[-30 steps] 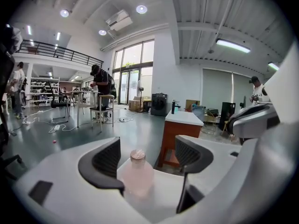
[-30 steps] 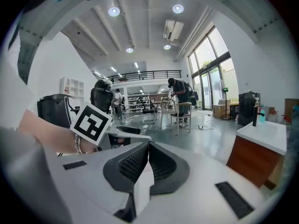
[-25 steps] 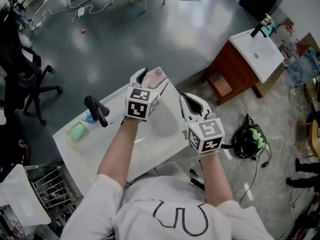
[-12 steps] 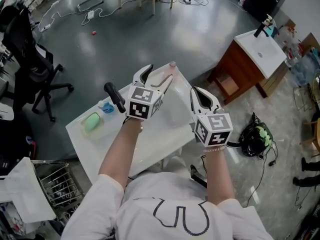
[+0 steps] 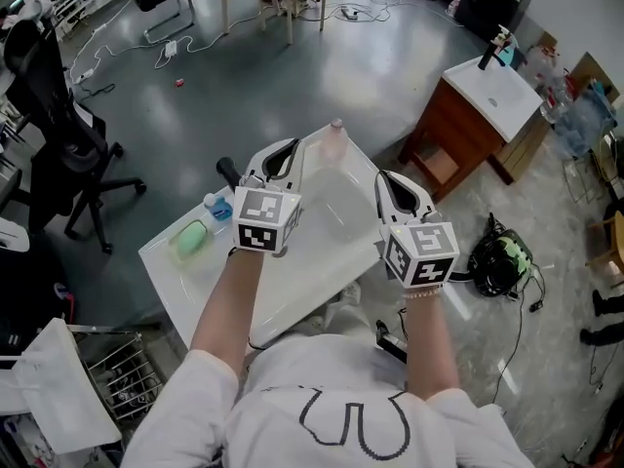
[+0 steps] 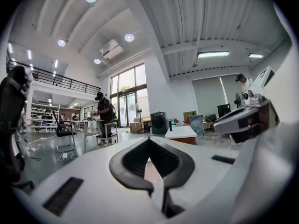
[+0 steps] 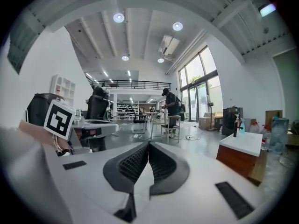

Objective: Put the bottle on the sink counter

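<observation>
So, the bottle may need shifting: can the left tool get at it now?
Probably yes: the bottle stands clear on the counter, just beyond the left tool, whose empty jaws just closed.

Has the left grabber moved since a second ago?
Yes. The left gripper pulled back left from the bottle on the sink counter, toward the faucet; its jaws just closed, empty.

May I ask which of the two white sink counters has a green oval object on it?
The nearer white sink counter, before the person; the other counter stands on a brown cabinet.
</observation>
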`<state>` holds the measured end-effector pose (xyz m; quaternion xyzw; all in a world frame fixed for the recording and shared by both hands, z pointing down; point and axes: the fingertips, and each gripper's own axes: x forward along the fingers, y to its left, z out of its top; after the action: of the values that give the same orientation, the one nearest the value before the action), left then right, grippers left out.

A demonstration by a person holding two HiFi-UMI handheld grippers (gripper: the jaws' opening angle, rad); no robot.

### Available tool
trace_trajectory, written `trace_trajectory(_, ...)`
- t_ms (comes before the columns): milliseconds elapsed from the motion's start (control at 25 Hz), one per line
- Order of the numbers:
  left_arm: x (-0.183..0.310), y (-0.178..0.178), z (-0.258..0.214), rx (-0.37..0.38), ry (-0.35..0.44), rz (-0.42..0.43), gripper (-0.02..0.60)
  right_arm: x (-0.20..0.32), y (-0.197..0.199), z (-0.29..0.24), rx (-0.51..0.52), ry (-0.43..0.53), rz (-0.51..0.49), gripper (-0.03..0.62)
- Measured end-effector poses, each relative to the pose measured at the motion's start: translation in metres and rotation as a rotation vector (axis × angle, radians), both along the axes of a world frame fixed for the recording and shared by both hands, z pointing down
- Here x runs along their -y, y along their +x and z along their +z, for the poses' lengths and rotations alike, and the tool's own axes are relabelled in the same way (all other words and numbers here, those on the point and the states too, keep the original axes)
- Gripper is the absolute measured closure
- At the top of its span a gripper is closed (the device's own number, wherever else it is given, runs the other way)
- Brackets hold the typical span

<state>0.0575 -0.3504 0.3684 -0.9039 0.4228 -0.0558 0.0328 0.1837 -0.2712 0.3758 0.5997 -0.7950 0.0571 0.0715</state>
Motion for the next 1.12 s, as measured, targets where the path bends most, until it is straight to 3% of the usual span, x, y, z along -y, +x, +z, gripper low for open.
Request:
trace_trajectory(720, -0.066, -0.055, -0.066, -0.079, 0.164, -0.052, 0.574, -0.044, 0.008, -0.060, -0.096, 0.143, 0.000, 0.565)
trace_trajectory(920, -0.079, -0.059, -0.084, -0.118, 0.185, -0.088, 0.574, -0.055, 0.016, -0.078, -0.098, 0.191, -0.017, 0.566)
trace_trajectory(1120, -0.090, -0.051, -0.095, -0.103, 0.209, -0.080, 0.574, -0.055, 0.022, -0.088, -0.127, 0.216, -0.027, 0.566)
